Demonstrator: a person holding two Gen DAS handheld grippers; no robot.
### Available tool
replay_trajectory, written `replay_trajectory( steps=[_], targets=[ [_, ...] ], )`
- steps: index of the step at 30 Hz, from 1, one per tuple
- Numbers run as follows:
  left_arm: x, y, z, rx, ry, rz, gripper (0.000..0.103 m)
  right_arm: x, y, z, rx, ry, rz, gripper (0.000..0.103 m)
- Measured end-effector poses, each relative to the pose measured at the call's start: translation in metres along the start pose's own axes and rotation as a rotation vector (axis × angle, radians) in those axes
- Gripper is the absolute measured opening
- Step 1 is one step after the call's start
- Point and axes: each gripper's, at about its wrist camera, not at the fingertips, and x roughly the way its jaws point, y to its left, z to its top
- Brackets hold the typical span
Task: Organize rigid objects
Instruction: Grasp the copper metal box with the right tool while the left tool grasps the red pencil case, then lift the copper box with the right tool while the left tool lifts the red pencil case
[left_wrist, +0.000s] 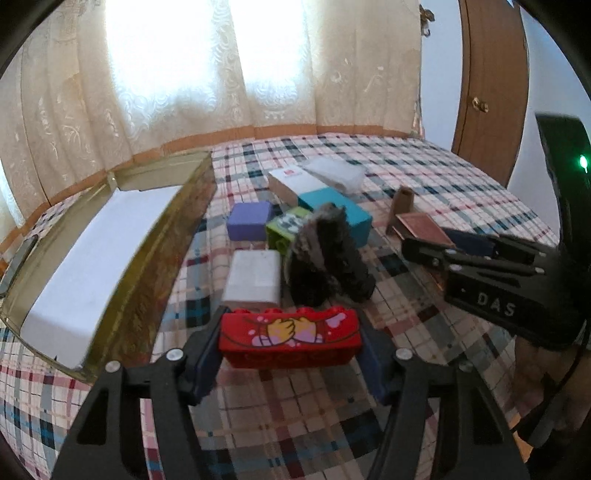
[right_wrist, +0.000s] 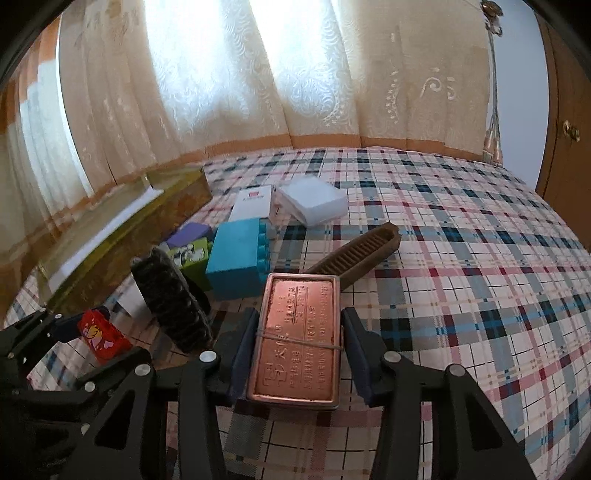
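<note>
My left gripper is shut on a red toy brick with a cartoon print, held just above the plaid bed; it also shows in the right wrist view. My right gripper has its pads on both long sides of a copper-coloured tin with a rubber band around it. An open gold tin box with a white lining lies to the left. A black brush, a teal brick, a green block, a purple block and white boxes lie between.
A brown comb-like piece lies beyond the copper tin. A white box with a red label and a clear plastic case sit further back. Curtains hang behind the bed; a wooden door stands at the right.
</note>
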Motion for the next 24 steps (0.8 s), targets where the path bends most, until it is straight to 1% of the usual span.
replay_trajectory(
  steps=[6, 8, 9, 11, 14, 17, 22, 24],
  targets=[
    [0.001, 0.012, 0.010, -0.028, -0.035, 0.015, 0.064, -0.006, -0.006, 0.005, 0.042, -0.050, 0.072, 0.048],
    [0.001, 0.013, 0.012, -0.032, -0.046, 0.019, 0.064, -0.007, -0.008, 0.008, 0.048, -0.080, 0.078, 0.048],
    [0.000, 0.013, 0.013, -0.032, -0.058, 0.023, 0.064, -0.007, -0.008, 0.009, 0.050, -0.086, 0.075, 0.048],
    [0.000, 0.015, 0.015, -0.035, -0.079, 0.044, 0.064, -0.006, -0.009, 0.010, 0.068, -0.084, 0.104, 0.048],
    [-0.004, 0.018, 0.018, -0.047, -0.117, 0.055, 0.064, -0.009, -0.008, 0.011, 0.064, -0.100, 0.115, 0.048],
    [-0.007, 0.019, 0.020, -0.038, -0.157, 0.091, 0.064, -0.014, -0.008, 0.014, 0.066, -0.126, 0.125, 0.048],
    [-0.010, 0.027, 0.023, -0.062, -0.174, 0.076, 0.064, -0.024, -0.004, 0.025, 0.044, -0.196, 0.108, 0.048],
    [-0.014, 0.028, 0.023, -0.059, -0.204, 0.095, 0.064, -0.024, -0.003, 0.027, 0.046, -0.208, 0.107, 0.048]
  ],
)
